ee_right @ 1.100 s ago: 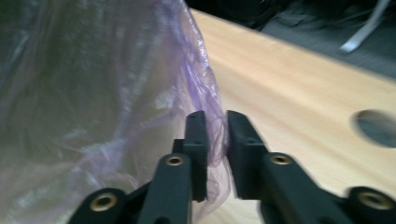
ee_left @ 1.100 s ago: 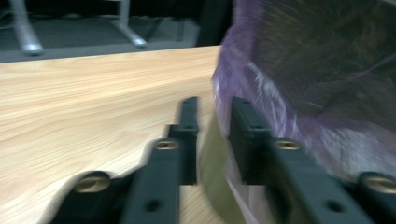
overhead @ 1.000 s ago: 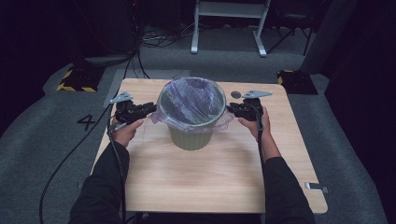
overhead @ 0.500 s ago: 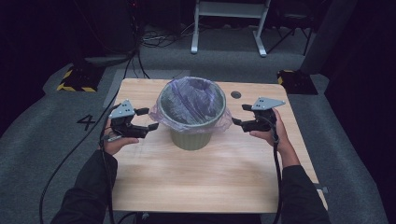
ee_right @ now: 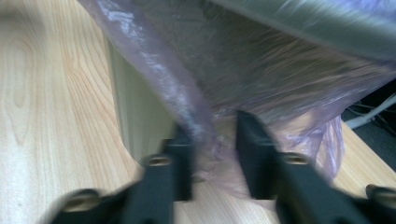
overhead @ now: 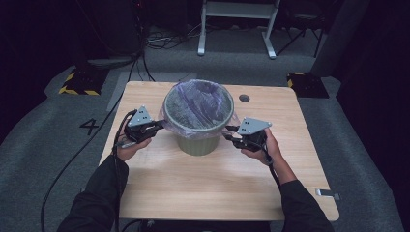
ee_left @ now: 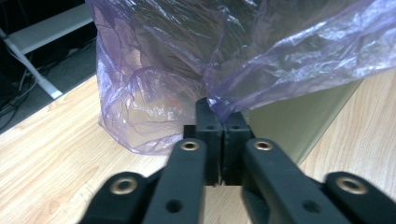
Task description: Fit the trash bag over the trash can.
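An olive-green bin (overhead: 198,142) lined with a thin purple bag (overhead: 198,104) stands at the middle back of the wooden table (overhead: 203,188). My left gripper (overhead: 159,124) is at the bin's left side. Its jaws have just closed and pinch the hanging edge of the bag (ee_left: 289,51) between the left gripper's (ee_left: 223,112) tips. My right gripper (overhead: 231,133) is at the bin's right side. In the blurred right gripper view its jaws have been closing, and a fold of the bag (ee_right: 280,65) hangs in the gap between them at the right gripper (ee_right: 212,126), beside the bin wall (ee_right: 140,93).
A round hole (overhead: 244,98) sits in the table behind the bin, and a small metal piece (overhead: 329,194) lies at the right front edge. On the floor behind are yellow-and-black blocks (overhead: 77,82), cables and a white frame (overhead: 237,29).
Both grippers came away from the bin's rim, opened, and have moved back in toward it, lower on the bag's skirt. The left jaws have shut on the bag; the right have narrowed.
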{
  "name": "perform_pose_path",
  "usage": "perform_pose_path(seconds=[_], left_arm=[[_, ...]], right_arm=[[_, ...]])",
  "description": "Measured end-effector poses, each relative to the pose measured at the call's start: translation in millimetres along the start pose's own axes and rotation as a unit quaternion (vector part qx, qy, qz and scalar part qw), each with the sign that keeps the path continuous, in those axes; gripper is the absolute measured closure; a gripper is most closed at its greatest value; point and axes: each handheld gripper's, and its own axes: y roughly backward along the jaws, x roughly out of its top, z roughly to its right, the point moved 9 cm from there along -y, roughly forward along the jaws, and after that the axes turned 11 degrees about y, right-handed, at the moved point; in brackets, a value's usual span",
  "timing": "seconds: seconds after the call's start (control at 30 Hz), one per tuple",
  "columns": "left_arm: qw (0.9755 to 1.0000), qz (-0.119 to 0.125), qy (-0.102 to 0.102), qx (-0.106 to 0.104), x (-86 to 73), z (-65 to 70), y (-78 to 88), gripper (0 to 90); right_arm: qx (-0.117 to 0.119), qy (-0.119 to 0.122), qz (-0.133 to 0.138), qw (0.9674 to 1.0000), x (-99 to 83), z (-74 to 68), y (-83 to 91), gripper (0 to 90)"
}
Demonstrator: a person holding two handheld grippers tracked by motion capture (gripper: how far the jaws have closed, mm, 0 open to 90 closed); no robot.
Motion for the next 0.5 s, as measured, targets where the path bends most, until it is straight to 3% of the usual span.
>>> perform_pose_path(seconds=[0.03, 0.1, 0.3, 0.5], left_arm=[[1.0, 0.002, 0.003, 0.0, -0.2, -0.7, -0.2, 89.6], [0.9999, 0.0, 0.006, -0.009, -2.4, 1.0, -1.5, 89.8], [0.9992, -0.03, -0.008, -0.026, -17.3, 14.0, -9.1, 90.0], [0.9967, -0.069, -0.024, -0.037, -35.6, 29.2, -22.4, 90.0]], right_arm=[[0.001, 0.0, -0.005, 1.0, -1.3, -0.4, -1.3, 84.5], [0.012, -0.002, -0.016, 0.9998, -5.2, -1.5, -3.3, 90.0], [0.047, -0.006, -0.047, 0.9978, -23.3, -9.7, 1.3, 90.0], [0.062, -0.01, -0.075, 0.9952, -44.2, -17.1, 1.9, 90.0]])
